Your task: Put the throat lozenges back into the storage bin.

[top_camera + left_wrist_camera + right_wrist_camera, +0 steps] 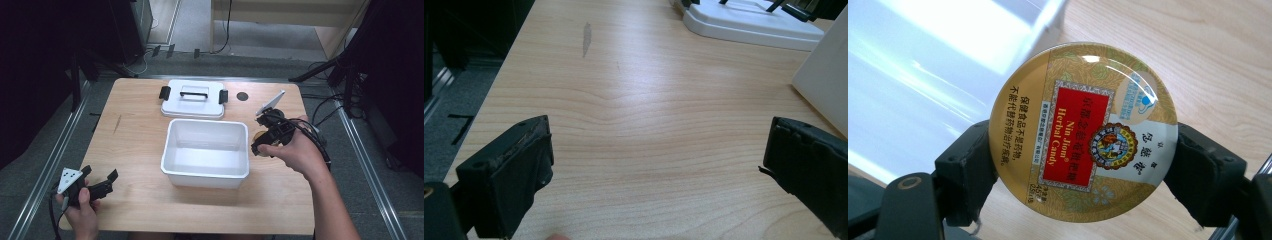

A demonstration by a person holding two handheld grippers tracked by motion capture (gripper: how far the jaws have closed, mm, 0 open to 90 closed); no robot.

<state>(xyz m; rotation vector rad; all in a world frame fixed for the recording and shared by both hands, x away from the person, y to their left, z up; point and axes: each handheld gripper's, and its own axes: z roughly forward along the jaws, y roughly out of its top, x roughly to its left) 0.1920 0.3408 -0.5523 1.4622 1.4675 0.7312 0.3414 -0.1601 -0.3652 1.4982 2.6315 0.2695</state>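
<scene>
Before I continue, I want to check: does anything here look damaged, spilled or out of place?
Nothing spilled. The lid lies flat on the table behind the open white box, not on it. The table has a small grey scuff mark. The candy tin sits squarely in the right hand-held gripper.
</scene>
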